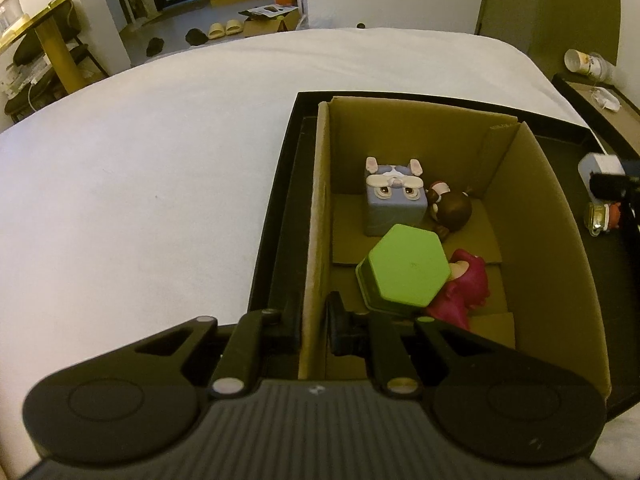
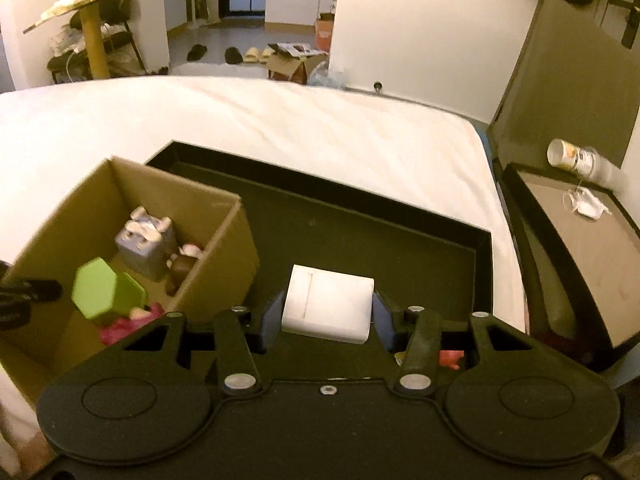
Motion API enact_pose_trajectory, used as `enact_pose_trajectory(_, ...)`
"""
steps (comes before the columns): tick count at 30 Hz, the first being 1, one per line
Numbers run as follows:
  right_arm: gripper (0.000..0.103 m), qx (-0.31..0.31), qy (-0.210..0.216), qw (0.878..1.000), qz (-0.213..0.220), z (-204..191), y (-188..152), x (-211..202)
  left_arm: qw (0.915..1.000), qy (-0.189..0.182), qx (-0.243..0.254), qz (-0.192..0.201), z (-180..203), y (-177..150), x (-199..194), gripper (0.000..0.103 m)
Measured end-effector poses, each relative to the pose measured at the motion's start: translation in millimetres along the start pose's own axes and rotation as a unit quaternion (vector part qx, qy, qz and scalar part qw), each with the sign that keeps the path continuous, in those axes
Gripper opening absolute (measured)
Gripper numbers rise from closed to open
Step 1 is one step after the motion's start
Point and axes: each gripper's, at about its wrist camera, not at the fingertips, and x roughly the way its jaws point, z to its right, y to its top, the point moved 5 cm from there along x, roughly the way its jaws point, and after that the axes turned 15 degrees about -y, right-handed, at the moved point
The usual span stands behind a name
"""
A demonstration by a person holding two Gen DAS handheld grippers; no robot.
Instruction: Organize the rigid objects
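A cardboard box stands in a black tray on a white bed. Inside lie a grey-blue cube toy with a dog face, a brown figure, a green hexagonal container and a pink figure. My left gripper is shut on the box's left wall. My right gripper is shut on a white block above the tray, right of the box. The right gripper also shows at the right edge of the left wrist view.
A small toy lies in the tray at the right. A bedside stand with a can and a mask is right of the bed. Slippers and boxes lie on the floor beyond.
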Motion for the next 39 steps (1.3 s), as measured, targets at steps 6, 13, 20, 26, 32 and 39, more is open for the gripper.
enact_pose_trajectory(6,0.047,-0.004,0.001,1.000,0.012,-10,10,-9,0.9999,-0.010,-0.005,0.005,-1,-1,-1,0.011)
enact_pose_trajectory(13,0.047,-0.003,0.009,0.999,0.033,-20,26,-27,0.9998,-0.018,-0.002,0.006,-3,-2,-2,0.011)
enact_pose_trajectory(20,0.047,-0.007,0.029,0.999,0.042,-40,35,-38,0.9996,-0.025,-0.001,0.010,-5,-2,-4,0.011)
enact_pose_trajectory(26,0.047,-0.022,0.040,0.998,0.040,-59,36,-40,0.9995,-0.031,0.000,0.012,-6,-3,-4,0.012)
enact_pose_trajectory(32,0.047,-0.034,0.045,0.998,0.038,-70,35,-41,0.9992,-0.037,-0.001,0.014,-7,-3,-4,0.012)
enact_pose_trajectory(39,0.047,-0.044,0.048,0.998,0.027,-80,29,-36,0.9989,-0.043,-0.003,0.017,-8,-3,-5,0.011)
